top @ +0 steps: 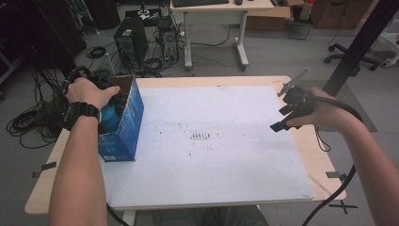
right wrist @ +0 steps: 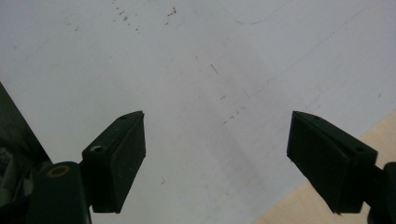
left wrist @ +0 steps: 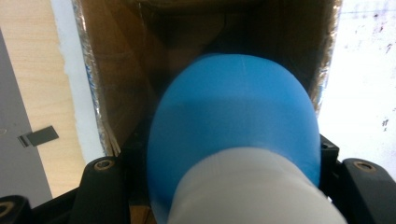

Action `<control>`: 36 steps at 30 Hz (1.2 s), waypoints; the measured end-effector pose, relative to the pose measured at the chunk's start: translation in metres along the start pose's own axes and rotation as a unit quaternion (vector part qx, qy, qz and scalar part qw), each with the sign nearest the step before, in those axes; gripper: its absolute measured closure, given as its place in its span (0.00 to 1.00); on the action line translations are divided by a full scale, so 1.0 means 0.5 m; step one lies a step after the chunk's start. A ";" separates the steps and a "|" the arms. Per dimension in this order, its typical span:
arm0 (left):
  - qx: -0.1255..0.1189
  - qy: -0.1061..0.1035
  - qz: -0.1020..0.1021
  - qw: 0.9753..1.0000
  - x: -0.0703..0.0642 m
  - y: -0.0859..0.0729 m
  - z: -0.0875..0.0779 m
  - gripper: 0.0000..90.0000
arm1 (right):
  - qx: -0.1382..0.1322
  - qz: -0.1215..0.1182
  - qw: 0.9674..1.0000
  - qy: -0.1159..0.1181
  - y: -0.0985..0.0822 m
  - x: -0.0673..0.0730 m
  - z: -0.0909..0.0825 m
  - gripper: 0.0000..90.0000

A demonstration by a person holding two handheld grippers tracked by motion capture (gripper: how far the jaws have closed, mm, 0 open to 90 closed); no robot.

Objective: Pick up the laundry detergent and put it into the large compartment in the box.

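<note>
We see the left tongs (left wrist: 224, 186) pinching a blue bottle (left wrist: 233, 126) inside the blue box (top: 128, 123); the right tongs (right wrist: 215, 163) are spread above the bench (top: 226, 81).

Blue box (top: 126, 126), blue-and-white bottle (left wrist: 233, 135)

Computer tower (top: 131, 41), coiled cables (top: 26, 123) and desk (top: 221, 7) beyond the table.

1. high view: looks forward and down over the white sheet (top: 211, 141) from above.
2. left gripper view: very near, down into the open box (left wrist: 116, 70).
3. right gripper view: close above the same white sheet (right wrist: 210, 70).
</note>
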State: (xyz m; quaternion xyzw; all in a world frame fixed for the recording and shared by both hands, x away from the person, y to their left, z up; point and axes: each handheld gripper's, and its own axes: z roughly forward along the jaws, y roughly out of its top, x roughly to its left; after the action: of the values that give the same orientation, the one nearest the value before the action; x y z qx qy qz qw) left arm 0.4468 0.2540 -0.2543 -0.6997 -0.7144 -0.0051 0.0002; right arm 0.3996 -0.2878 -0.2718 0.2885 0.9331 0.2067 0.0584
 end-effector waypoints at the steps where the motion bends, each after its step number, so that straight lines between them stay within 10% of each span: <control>1: -0.003 0.000 -0.002 1.000 0.000 0.000 0.002 0.42 | 0.000 0.000 1.000 0.000 0.000 0.000 0.001 0.22; 36: 0.004 0.004 0.014 1.000 0.017 -0.006 0.065 0.42 | 0.008 0.000 1.000 0.004 0.002 0.002 0.018 0.22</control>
State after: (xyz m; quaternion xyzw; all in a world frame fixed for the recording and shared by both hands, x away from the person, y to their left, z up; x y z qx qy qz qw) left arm 0.4436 0.2629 -0.2868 -0.7094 -0.7048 -0.0051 0.0058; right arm 0.4013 -0.2830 -0.2794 0.2881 0.9350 0.2001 0.0519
